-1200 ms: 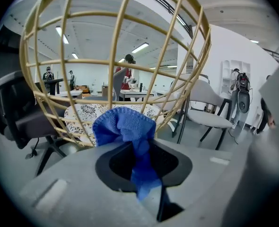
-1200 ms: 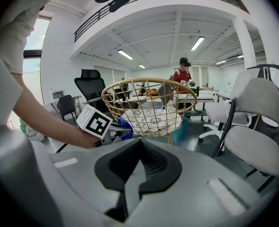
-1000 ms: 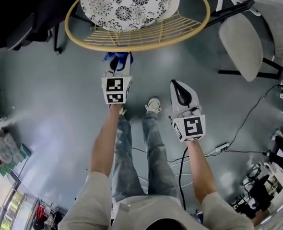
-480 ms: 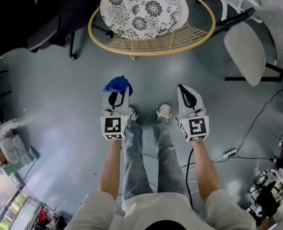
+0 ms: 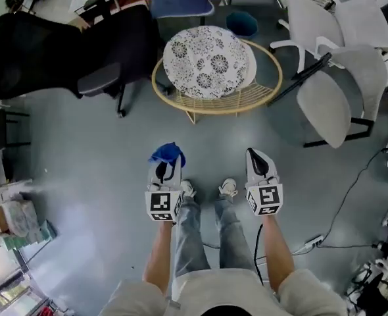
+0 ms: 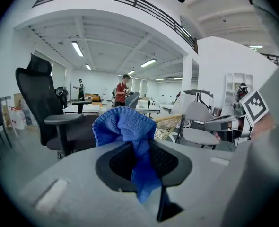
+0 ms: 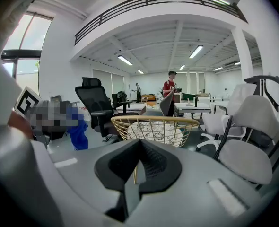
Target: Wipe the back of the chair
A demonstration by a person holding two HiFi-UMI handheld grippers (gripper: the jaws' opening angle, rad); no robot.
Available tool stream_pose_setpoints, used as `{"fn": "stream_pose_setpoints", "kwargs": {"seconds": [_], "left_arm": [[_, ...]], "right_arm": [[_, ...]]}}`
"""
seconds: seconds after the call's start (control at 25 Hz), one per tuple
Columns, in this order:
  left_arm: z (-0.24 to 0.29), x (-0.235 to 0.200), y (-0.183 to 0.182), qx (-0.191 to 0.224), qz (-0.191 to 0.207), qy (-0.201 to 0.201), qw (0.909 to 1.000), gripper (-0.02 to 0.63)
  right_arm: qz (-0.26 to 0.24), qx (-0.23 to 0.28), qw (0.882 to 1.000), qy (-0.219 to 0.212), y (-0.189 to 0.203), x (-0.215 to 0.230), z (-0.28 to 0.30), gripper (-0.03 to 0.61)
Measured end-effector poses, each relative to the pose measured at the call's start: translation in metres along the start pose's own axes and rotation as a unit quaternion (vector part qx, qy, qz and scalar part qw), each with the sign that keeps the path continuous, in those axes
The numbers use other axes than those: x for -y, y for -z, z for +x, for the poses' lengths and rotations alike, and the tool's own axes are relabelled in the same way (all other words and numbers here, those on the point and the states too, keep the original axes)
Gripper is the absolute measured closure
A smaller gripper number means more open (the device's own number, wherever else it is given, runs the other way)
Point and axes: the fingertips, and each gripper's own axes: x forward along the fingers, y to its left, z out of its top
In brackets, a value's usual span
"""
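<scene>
Two grippers, short of the wicker chair (image 5: 207, 104): your left gripper (image 5: 164, 170) pinches the blue cloth (image 5: 168, 153) for wiping, right gripper (image 5: 258, 166) closed, empty.

Two tongs (image 5: 166, 167) (image 5: 256, 157), one blue cloth (image 5: 167, 153), one wicker chair (image 5: 243, 99)

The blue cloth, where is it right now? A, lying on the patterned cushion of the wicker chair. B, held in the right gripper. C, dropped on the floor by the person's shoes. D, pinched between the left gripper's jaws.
D: the left gripper view shows the blue cloth clamped between the jaws of the left gripper and bunching up above them. The head view also shows it at that gripper's tip.
</scene>
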Motion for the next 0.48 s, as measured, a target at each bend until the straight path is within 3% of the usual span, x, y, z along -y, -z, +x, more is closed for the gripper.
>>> {"fn": "stream_pose_setpoints", "kwargs": {"seconds": [0.48], "left_arm": [[-0.053, 0.004, -0.122, 0.037, -0.013, -0.006, 0.9992, 0.537]], "right_arm": [[-0.003, 0.046, 0.999, 0.026, -0.118, -0.001, -0.057, 0.578]]}}
